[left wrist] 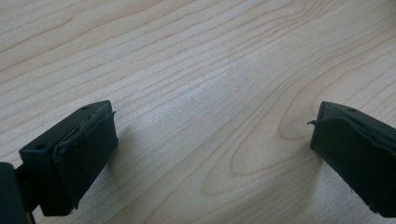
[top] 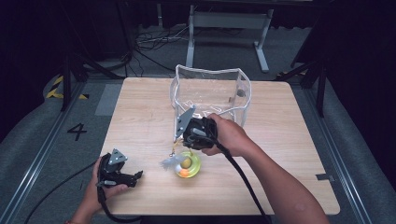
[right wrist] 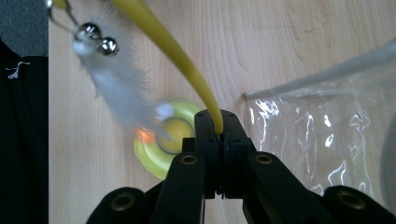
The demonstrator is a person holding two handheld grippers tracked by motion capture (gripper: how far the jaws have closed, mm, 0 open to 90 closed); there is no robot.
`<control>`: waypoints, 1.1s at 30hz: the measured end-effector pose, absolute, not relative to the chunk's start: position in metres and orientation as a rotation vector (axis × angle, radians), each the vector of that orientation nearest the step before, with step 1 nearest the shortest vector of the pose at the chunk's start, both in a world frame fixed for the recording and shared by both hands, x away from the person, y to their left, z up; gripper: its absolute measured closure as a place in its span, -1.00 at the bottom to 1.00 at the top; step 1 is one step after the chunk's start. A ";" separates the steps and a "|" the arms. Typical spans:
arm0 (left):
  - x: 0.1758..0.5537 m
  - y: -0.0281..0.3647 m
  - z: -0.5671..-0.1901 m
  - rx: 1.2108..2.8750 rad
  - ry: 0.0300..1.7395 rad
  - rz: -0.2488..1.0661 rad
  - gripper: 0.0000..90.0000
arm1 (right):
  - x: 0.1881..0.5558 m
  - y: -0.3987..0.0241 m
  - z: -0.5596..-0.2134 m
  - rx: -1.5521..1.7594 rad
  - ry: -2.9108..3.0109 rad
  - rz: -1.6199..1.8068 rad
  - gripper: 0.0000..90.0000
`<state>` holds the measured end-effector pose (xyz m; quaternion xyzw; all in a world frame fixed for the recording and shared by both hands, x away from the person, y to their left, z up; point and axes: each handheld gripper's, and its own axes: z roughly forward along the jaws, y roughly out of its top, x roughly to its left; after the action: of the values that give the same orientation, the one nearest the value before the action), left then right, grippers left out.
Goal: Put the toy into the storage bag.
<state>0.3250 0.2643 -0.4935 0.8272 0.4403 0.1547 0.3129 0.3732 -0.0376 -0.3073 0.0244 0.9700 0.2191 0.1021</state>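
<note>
gripper (right wrist: 219, 133) pinching yellow wand (right wrist: 164, 43) — feather (right wrist: 122, 95), bells (right wrist: 98, 39)

Yellow-green round toy base (top: 188, 165) with an orange ball, flat on the wooden table near its front edge, thin yellow wand (right wrist: 163, 42) arching up, white feather (right wrist: 119, 95) and two small silver bells (right wrist: 98, 38) dangling from its tip, clear plastic bag (top: 212, 93) standing open just behind

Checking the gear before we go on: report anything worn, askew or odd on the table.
The left gripper has frayed black pads, edges ragged and peeling. The clear bag stands crumpled, its rim wavy. Nothing is spilled.
</note>
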 end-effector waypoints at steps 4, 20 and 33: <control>0.325 0.264 -0.494 2.181 1.162 0.408 -0.98 | 0.371 -0.058 -0.303 0.096 2.865 0.629 0.96; 0.324 0.266 -0.493 2.192 1.150 0.400 -0.97 | 0.360 -0.149 -0.284 0.232 2.818 0.611 0.96; 0.324 0.266 -0.493 2.188 1.153 0.406 -0.97 | 0.360 -0.207 -0.265 0.374 2.791 0.576 0.96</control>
<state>0.3238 0.2662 -0.4930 0.8294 0.4371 0.1540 0.3120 0.3603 -0.2074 -0.2647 0.1290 0.9623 0.1986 0.1335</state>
